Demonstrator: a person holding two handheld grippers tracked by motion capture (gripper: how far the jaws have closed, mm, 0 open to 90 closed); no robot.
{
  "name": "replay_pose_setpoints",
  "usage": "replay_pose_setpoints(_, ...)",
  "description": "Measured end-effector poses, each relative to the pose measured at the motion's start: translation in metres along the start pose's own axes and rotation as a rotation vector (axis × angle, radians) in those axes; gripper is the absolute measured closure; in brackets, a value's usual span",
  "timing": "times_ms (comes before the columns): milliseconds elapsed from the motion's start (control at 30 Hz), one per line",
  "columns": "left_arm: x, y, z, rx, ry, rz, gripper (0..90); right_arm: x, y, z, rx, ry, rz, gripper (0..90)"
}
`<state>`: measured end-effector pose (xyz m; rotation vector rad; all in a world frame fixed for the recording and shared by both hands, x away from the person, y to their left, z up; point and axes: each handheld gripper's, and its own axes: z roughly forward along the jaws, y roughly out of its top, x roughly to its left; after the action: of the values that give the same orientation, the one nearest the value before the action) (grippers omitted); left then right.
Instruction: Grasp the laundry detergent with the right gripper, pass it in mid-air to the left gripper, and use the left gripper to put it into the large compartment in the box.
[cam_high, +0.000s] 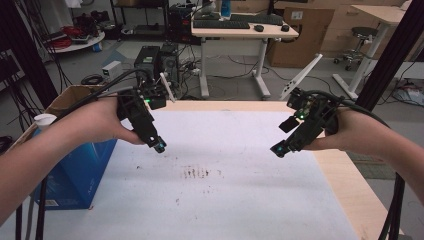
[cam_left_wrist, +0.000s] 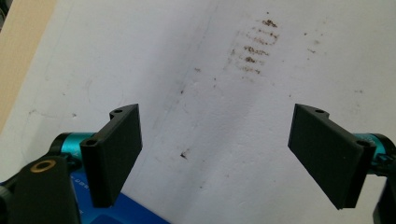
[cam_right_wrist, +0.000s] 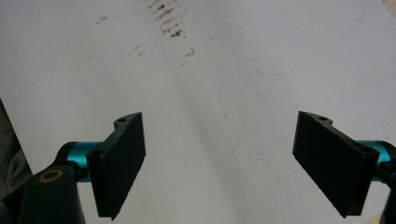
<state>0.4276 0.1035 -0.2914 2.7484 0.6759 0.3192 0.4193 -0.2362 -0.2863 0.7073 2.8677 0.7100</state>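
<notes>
Both hand-held grippers, left and right, hover empty, jaws spread wide, over the white desk. Brown smudge lies between and just ahead, probably slightly nearer the left one.

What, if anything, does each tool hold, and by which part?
Nothing is held. The left tool and the right tool both have their jaws wide apart, with just the stained white table cover between them.

White sheet bare – box flanks left
</notes>
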Motion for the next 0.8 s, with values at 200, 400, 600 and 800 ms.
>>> replay_pose_setpoints(200, -0.0004, 0.0008, 0.0022, 0.0, 0.001, -0.003, 17.7, -0.001, -0.0002, 0.0011, 0.006, 0.002, -0.004, 16.5)
replay_pose_setpoints(400, 0.0002, 0.0002, 0.0035, 0.004, -0.002, -0.003, 17.7, -0.0009, 0.0003, 0.0015, 0.005, 0.003, -0.002, 16.5)
replay_pose_setpoints(600, 0.0008, -0.001, 0.0027, 0.006, -0.003, -0.003, 17.7, -0.0006, 0.0001, 0.0021, 0.012, -0.001, -0.006, 16.5)
replay_pose_setpoints(800, 0.0014, -0.0016, 0.0025, 0.007, 0.0, -0.006, 17.7, 0.0, 0.0001, 0.0016, 0.012, -0.003, -0.005, 16.5)
